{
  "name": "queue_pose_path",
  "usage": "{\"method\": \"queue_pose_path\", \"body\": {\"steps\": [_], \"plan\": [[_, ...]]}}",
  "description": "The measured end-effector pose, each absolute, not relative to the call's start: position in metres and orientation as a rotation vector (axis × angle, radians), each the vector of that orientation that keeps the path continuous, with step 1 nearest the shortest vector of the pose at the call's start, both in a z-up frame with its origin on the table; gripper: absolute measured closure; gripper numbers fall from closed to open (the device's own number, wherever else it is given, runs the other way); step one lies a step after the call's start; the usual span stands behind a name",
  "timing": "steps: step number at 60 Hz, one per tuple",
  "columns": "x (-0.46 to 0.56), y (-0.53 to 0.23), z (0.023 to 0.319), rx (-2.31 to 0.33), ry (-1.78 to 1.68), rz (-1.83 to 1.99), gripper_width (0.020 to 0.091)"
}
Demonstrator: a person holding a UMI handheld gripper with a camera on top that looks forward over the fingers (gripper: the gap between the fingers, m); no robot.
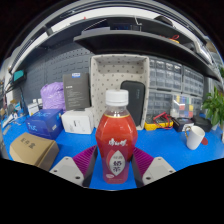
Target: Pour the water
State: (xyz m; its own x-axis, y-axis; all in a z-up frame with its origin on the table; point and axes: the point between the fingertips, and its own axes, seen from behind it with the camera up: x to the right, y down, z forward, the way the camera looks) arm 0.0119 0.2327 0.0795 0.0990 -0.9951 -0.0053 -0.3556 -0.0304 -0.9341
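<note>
**Bottle between the gripper fingers on a blue work table**

A blue table (pixel 165 145) fills the foreground of a workshop, with grey wall panels and a dark overhead shelf (pixel 140 38) behind it. At the centre stands an upright bottle (pixel 116 140) holding red liquid, closed with a white cap (pixel 117 98) and wrapped in a red label. It sits between the two fingers of the gripper (pixel 114 168), whose pink pads (pixel 82 160) angle in toward its lower half from either side; whether the pads actually press on the bottle cannot be told here. Directly behind the bottle rises a white perforated board (pixel 120 72). To one side lie a brown cardboard box (pixel 32 150), a blue tray (pixel 44 123), a white box (pixel 76 121) and a purple bag (pixel 52 95). To the other side are a white cup (pixel 195 137) lying tilted, a yellow tool (pixel 158 125) and a green plant (pixel 214 108).
</note>
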Motion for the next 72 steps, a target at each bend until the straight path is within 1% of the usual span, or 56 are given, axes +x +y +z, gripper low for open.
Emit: {"method": "queue_pose_path", "body": {"steps": [3,5,6,7,11,15,16,19,21,23,30,36,41,50,58,72], "plan": [[0.018,0.231,0.076,-1.524,1.356,-1.007,0.0543],[0.021,0.229,0.080,-1.505,1.326,-1.059,0.0561],[0.023,0.230,0.082,-1.492,1.308,-1.072,0.0616],[0.023,0.233,0.083,-1.484,1.289,-1.071,0.0646],[0.023,0.239,0.085,-1.447,1.257,-1.039,0.0681],[0.022,0.239,0.086,-1.425,1.260,-1.009,0.0753],[0.023,0.238,0.085,-1.432,1.259,-1.007,0.0761],[0.024,0.240,0.084,-1.452,1.253,-1.005,0.0825],[0.026,0.241,0.084,-1.463,1.251,-1.009,0.0827],[0.028,0.241,0.084,-1.466,1.255,-1.003,0.0844],[0.030,0.238,0.084,-1.483,1.282,-0.944,0.0844],[0.034,0.223,0.099,-1.394,1.337,-0.850,0.0844],[0.044,0.191,0.113,-1.251,1.452,-0.745,0.0843],[0.062,0.129,0.135,-0.896,1.628,-0.471,0.0845],[0.078,0.080,0.145,-0.630,1.723,-0.224,0.0845],[0.101,0.030,0.161,-0.252,1.765,0.123,0.0846]]}}
